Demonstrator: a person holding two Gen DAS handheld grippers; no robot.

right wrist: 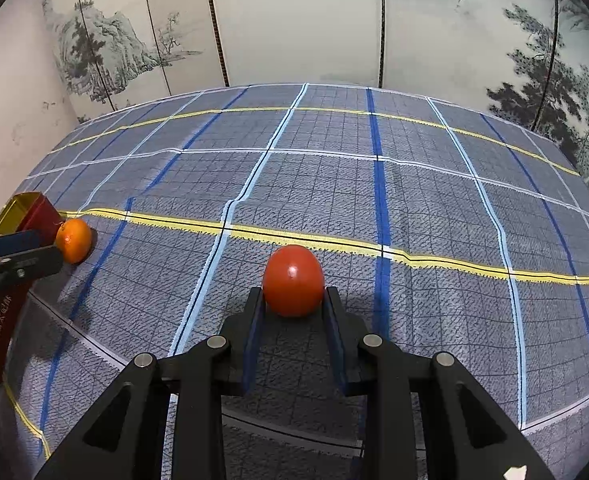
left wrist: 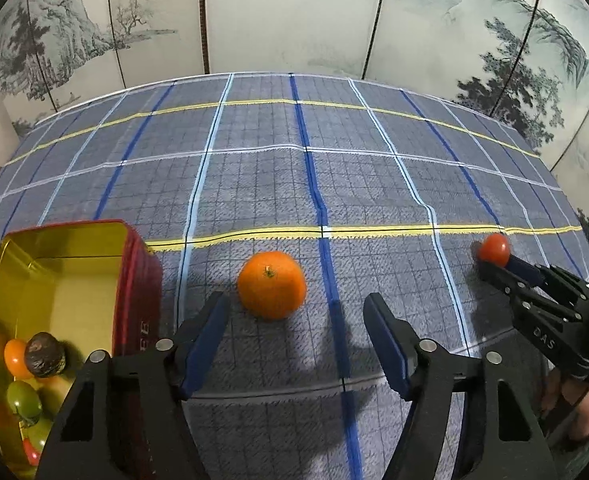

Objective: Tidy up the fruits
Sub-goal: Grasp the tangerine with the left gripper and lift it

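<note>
Here, your right gripper (right wrist: 293,294) sat low over the checked tablecloth (right wrist: 414,200) with its 2 fingers closed in on the red tomato (right wrist: 292,280), 1 pad against each flank of the fruit. The tomato rested on the cloth just short of the yellow stripe, and the fingertips reached only its near half. In the left wrist view the same gripper (left wrist: 490,266) showed at the far right, fingers pinched on the tomato (left wrist: 494,249), with your hand behind it partly cut by the frame edge.

Your left gripper (left wrist: 296,304) stood with its fingers spread wide, gripping nothing. The orange (left wrist: 271,290) lay on the cloth ahead of the gap between the 2 tips, stem up, nearer the left finger, and touched by neither. From the right wrist camera the orange (right wrist: 73,240) appeared at the far left, just beside the red wall of the tin (right wrist: 38,210).

The tin (left wrist: 142,272), red outside and gold inside, stood open at the left of the cloth, close beside your left finger. Its near end held several small fruits: 1 orange tomato (left wrist: 14,356), 1 dark wrinkled fruit (left wrist: 44,354) touching it, 1 green tomato (left wrist: 23,400), and a small red piece (left wrist: 32,454) partly hidden by the gripper body. The far end of the tin showed bare gold floor.

A folding screen (left wrist: 294,16) painted with mountains and pines stood behind the table.
</note>
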